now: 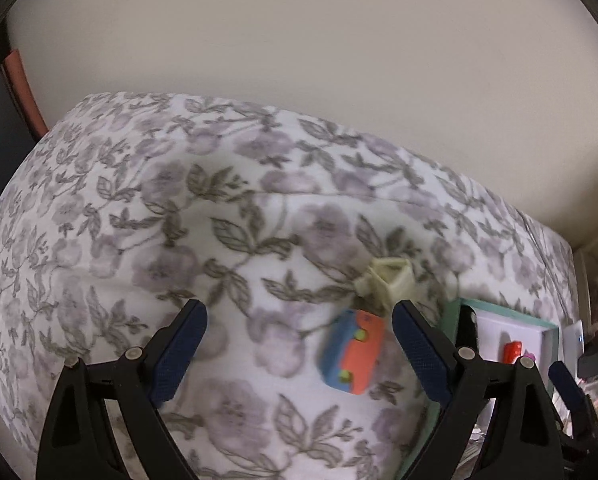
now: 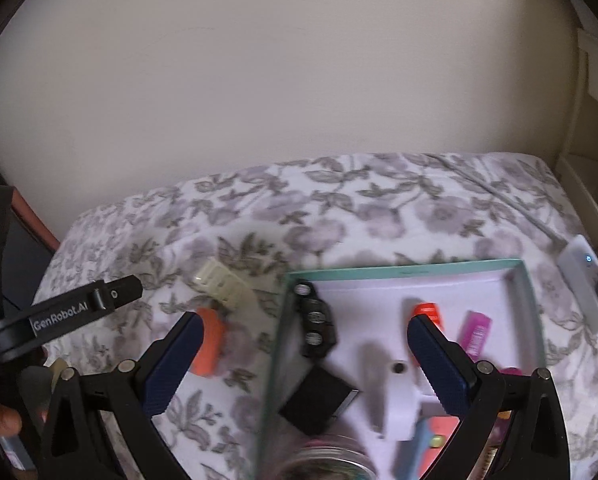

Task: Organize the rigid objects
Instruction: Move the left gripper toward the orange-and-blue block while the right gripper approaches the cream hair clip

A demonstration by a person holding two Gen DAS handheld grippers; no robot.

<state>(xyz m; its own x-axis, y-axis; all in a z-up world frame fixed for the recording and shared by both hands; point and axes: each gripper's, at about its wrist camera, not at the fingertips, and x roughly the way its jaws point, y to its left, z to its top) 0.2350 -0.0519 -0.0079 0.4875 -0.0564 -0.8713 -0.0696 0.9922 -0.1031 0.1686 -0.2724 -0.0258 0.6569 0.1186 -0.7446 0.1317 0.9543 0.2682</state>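
- The bed (image 1: 139, 208), under a floral cover, fills both views and stands against a plain cream wall (image 1: 299, 60).
- A teal-rimmed box (image 2: 403, 270) lies on the cover at the right. In the left wrist view only its corner shows, just right of the left gripper's right finger.
- The right gripper (image 2: 305, 364) hangs over the box's left wall with its jaws spread wide and nothing between them. Its left finger is over the cover, its right finger over the box.
- The left gripper (image 1: 299, 354) hovers over the cover beside the box, jaws likewise spread wide and holding nothing.
- A blue and orange block (image 1: 353, 350) lies on the cover between the left gripper's fingers, nearer the right one, touching neither.
- A cream plastic piece (image 1: 387, 278) lies on the cover just beyond that block, close to or touching it.
- Inside the box: a black part with three round caps (image 2: 317, 322) along the left wall, a black square piece (image 2: 315, 398) near it, a white block (image 2: 397, 398), an orange item (image 2: 429, 312) partly behind the right finger, a pink item (image 2: 475, 334), and another blue and orange piece (image 2: 419, 450) at the near edge.
- A white device (image 2: 581, 280) with a small blue light lies on the cover right of the box.
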